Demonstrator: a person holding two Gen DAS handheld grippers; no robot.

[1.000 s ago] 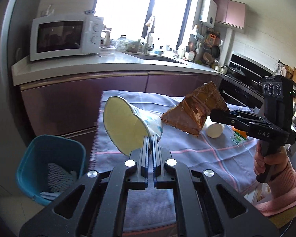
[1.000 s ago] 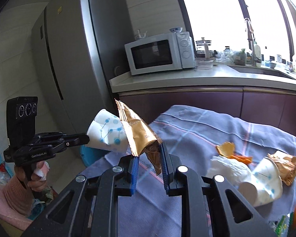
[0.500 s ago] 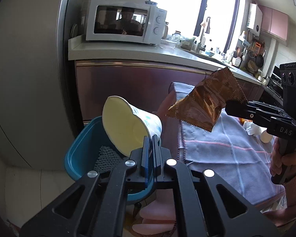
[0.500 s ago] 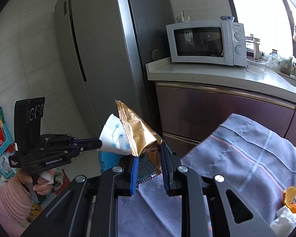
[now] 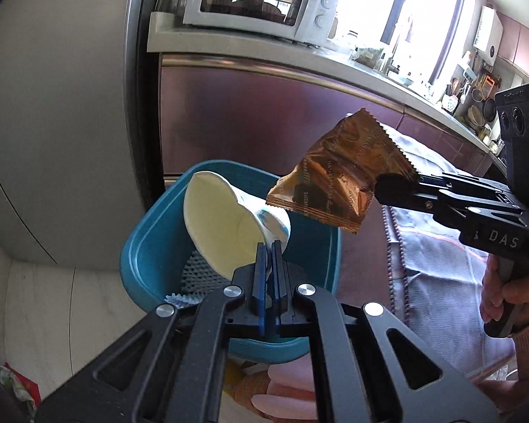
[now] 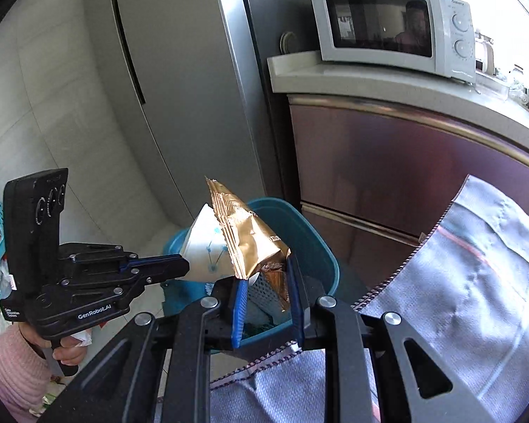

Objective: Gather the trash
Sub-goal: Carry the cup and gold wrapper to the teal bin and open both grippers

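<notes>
My left gripper is shut on the rim of a white paper cup with a blue pattern, held tilted just above the teal trash bin. In the right wrist view the same cup hangs from the left gripper over the bin. My right gripper is shut on a crumpled gold-brown snack wrapper, also above the bin. From the left wrist view the wrapper sticks out of the right gripper just right of the cup.
The bin holds a mesh item and stands on the floor between a grey fridge and maroon cabinets. A microwave sits on the counter. A grey checked cloth covers the table at right. Pink slippers lie below.
Both grippers have swung away from the cloth-covered table to the left and down, carrying the cup and the wrapper over the teal bin. Neither grip has changed.
</notes>
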